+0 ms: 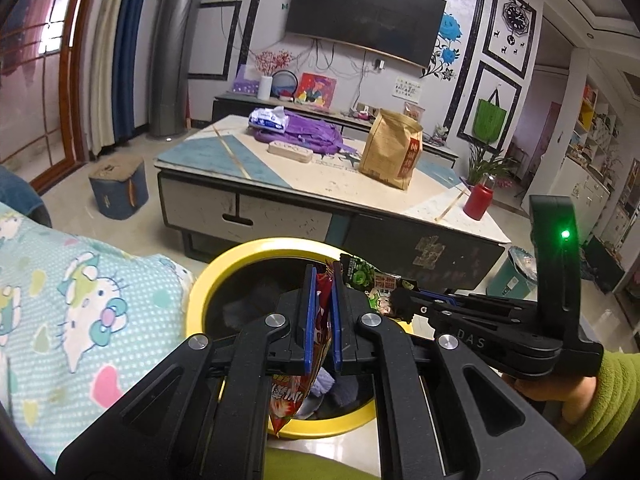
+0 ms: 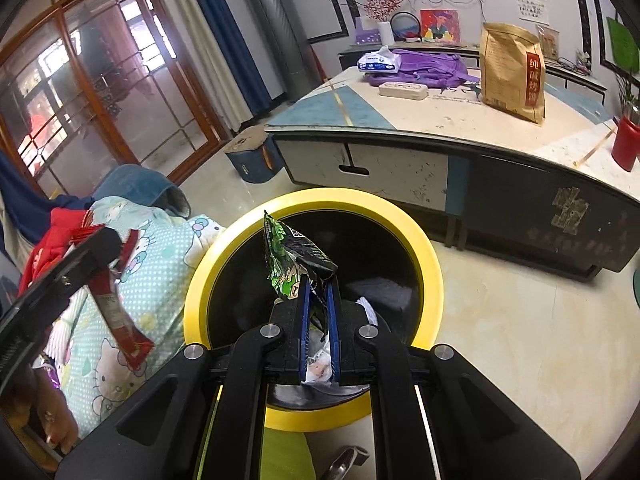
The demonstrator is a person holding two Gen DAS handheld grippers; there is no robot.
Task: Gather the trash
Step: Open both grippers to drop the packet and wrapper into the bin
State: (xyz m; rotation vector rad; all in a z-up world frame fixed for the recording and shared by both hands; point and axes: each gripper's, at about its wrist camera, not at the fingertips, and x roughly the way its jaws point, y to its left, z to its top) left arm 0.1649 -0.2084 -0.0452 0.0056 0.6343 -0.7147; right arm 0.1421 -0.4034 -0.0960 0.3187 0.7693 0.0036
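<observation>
**Crinkly foil wrappers over the yellow-rimmed bin**

Foil-film snack packets are the trash in hand, one per gripper, both above the round black waste bin with the glossy yellow plastic rim point(image 2: 430, 280) that stands on the pale floor beside the low coffee table point(image 2: 460, 120).

The left gripper point(image 1: 322, 312) has its blue pads pressed together on a red printed snack wrapper point(image 1: 294, 396). That wrapper runs lengthwise along the fingers, its upper corner poking out past the tips and its longer printed tail hanging below them toward the near side of the bin. Seen from the right wrist, its long axis slopes steeply downward.

The right gripper point(image 2: 318, 312) is likewise clamped tight, on a green-and-black crumpled snack wrapper point(image 2: 292, 256). This one stands up out of the tips, its pointed corner aimed up and away from the camera, while a pale, scrunched end shows low between the pads.

Both pieces look empty — very light, thin and limp, so they should flutter rather than drop straight. The film is probably slick, and a pinch near an edge could slip; a hold across a crumpled fold or seam, as each has now, seems the surest place. Nothing about them is fragile. Some light and dark rubbish already lies in the bin.
</observation>
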